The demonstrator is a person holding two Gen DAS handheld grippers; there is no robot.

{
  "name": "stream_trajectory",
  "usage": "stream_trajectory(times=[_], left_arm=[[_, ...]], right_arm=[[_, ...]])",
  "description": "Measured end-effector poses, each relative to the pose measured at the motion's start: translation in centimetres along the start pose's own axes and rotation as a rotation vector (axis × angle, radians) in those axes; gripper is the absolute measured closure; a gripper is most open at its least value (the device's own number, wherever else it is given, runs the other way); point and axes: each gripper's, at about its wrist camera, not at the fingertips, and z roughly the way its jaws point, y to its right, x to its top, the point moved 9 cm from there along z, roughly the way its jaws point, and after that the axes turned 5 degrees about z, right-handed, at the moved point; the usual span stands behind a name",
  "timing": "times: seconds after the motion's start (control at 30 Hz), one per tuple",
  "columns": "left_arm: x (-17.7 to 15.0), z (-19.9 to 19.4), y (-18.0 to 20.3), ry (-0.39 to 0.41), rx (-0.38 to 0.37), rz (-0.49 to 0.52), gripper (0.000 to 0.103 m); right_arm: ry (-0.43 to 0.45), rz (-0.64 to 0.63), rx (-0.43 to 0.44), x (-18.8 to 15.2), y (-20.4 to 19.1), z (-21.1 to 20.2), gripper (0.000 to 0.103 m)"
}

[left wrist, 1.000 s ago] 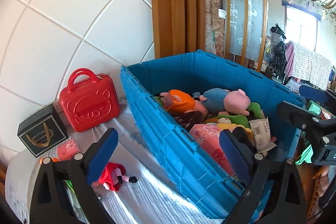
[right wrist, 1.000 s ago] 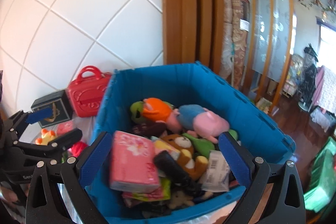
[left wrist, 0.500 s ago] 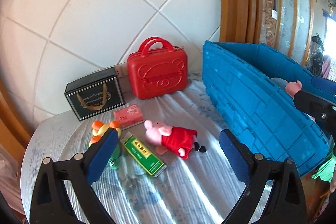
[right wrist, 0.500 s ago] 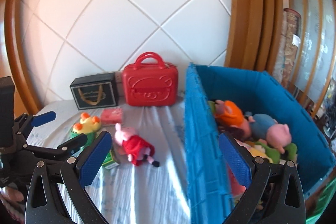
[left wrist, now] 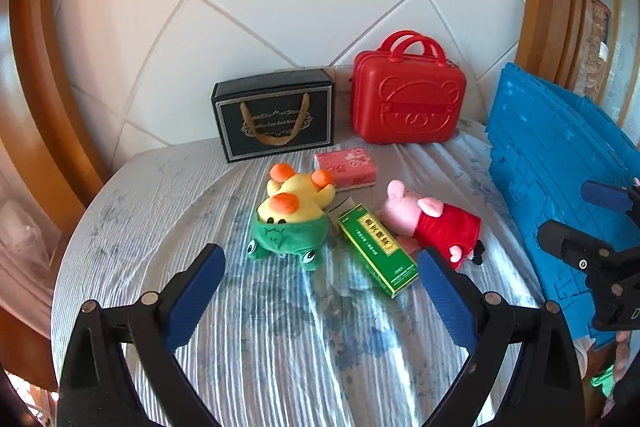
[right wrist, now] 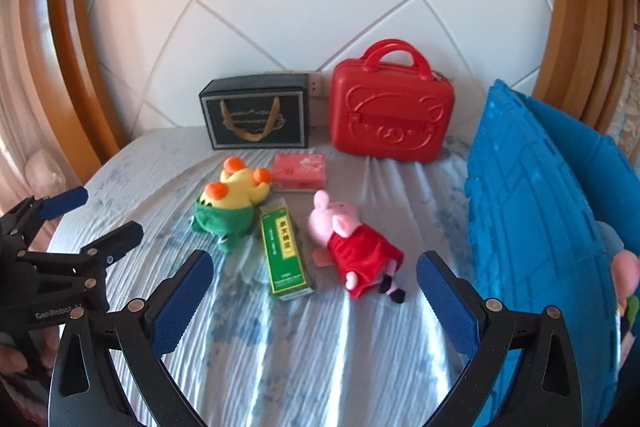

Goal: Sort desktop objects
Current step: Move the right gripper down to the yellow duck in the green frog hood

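Observation:
On the striped cloth lie a yellow and green frog plush (left wrist: 290,219) (right wrist: 230,205), a green box (left wrist: 376,249) (right wrist: 283,251), a pink pig plush in a red dress (left wrist: 432,225) (right wrist: 354,245) and a pink tissue pack (left wrist: 346,169) (right wrist: 299,171). My left gripper (left wrist: 320,295) is open and empty, just in front of the frog and the green box; it also shows in the right wrist view (right wrist: 92,217). My right gripper (right wrist: 314,301) is open and empty, in front of the green box and the pig; it also shows in the left wrist view (left wrist: 580,219).
A black gift box (left wrist: 274,115) (right wrist: 256,117) and a red case (left wrist: 408,99) (right wrist: 390,117) stand at the back against the tiled wall. A blue crate (left wrist: 560,171) (right wrist: 532,227) holding plush toys stands on the right. The table edge curves round on the left.
Both grippers have swung left, away from the blue crate and its toys, and now face the objects on the cloth. Both stay open and empty.

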Motion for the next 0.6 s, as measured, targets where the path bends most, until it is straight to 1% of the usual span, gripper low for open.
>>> stream_trajectory(times=[0.07, 0.13, 0.33, 0.47, 0.6], left_arm=[[-0.7, 1.1, -1.2, -0.024, 0.027, -0.021, 0.005], [-1.4, 2.3, -2.1, -0.052, 0.037, -0.056, 0.005], [-2.7, 7.0, -3.1, -0.125, 0.068, -0.108, 0.005], [-3.5, 11.2, -3.2, -0.183, 0.063, -0.138, 0.005], [-4.6, 16.5, -2.8, -0.253, 0.029, -0.165, 0.005]], right_arm=[[-0.027, -0.031, 0.031, -0.2, -1.1, 1.8, 0.0], [-0.051, -0.054, 0.063, -0.1, -2.1, 3.6, 0.0], [-0.121, -0.13, 0.126, 0.2, -4.7, 9.4, 0.0], [-0.163, -0.161, 0.124, 0.7, -5.2, 13.4, 0.0], [-0.196, -0.173, 0.11, 1.3, -4.6, 17.5, 0.0]])
